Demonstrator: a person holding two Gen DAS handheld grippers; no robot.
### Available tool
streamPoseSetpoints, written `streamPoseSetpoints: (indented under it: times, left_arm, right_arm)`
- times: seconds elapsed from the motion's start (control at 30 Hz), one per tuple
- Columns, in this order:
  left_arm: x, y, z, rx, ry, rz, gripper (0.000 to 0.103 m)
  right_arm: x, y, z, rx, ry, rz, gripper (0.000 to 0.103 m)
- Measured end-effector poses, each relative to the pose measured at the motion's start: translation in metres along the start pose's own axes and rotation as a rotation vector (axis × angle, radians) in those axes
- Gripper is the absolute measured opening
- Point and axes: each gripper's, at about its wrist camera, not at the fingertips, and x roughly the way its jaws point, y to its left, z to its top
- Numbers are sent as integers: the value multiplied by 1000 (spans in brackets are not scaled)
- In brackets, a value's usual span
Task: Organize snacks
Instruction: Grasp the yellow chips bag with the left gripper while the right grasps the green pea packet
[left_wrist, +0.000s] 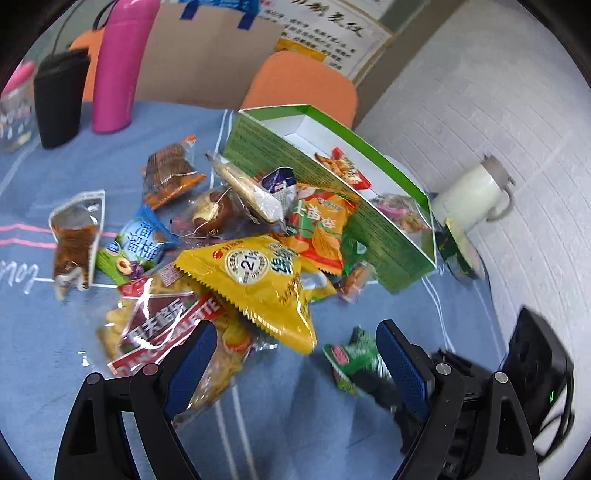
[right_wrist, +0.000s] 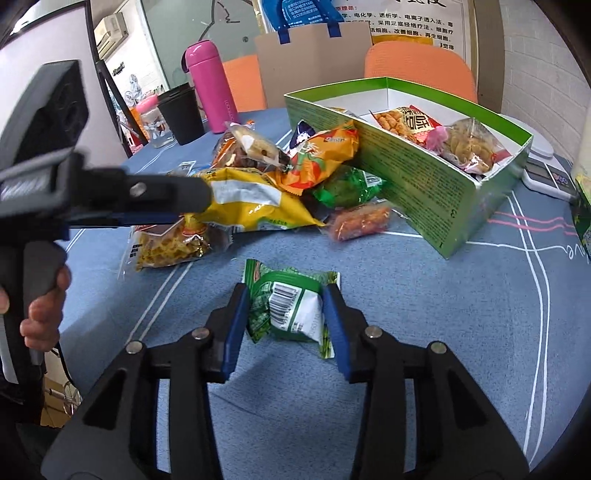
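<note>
A heap of snack packets lies on the blue tablecloth (left_wrist: 280, 413), with a yellow triangular bag (left_wrist: 258, 280) on top. Beside the heap stands an open green box (right_wrist: 417, 192) holding a red-orange packet (right_wrist: 406, 123) and a clear bag of twists (right_wrist: 469, 144). My right gripper (right_wrist: 286, 321) is shut on a small green packet (right_wrist: 291, 310) low over the cloth in front of the heap. The same green packet (left_wrist: 351, 358) shows in the left wrist view, right of my left gripper (left_wrist: 295, 354). That gripper is open above the near edge of the heap, nothing between its fingers.
A pink bottle (right_wrist: 210, 88), a black cup (right_wrist: 181, 114) and a glass jar (right_wrist: 153, 122) stand at the table's far left. A kitchen scale (right_wrist: 543, 173) sits right of the box. Two orange chairs (right_wrist: 417, 66) and a cardboard bag (right_wrist: 310, 66) stand behind. A hand (right_wrist: 44, 310) holds the left gripper.
</note>
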Motion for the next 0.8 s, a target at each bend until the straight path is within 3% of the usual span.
streamPoseSetpoints:
  times: [0.1, 0.2, 0.3, 0.43, 0.67, 0.8]
  left_arm:
    - [7, 6, 9, -76, -15, -29, 90]
    - [12, 7, 18, -101, -25, -9, 89]
    - [15, 7, 21, -97, -29, 19, 82]
    - [18, 7, 18, -74, -13, 9, 73]
    - [15, 5, 12, -91, -11, -14, 73]
    - [21, 3, 11, -47, -17, 14, 70]
  right_arm:
    - [-1, 0, -1, 6, -5, 1, 45]
    - [1, 0, 0, 15, 1, -10, 49]
    - [0, 0, -1, 16, -1, -34, 62]
    - [1, 1, -2, 9, 3, -27, 63]
    - [4, 7, -5, -6, 12, -14, 63]
    - [13, 2, -6, 31, 40, -3, 63]
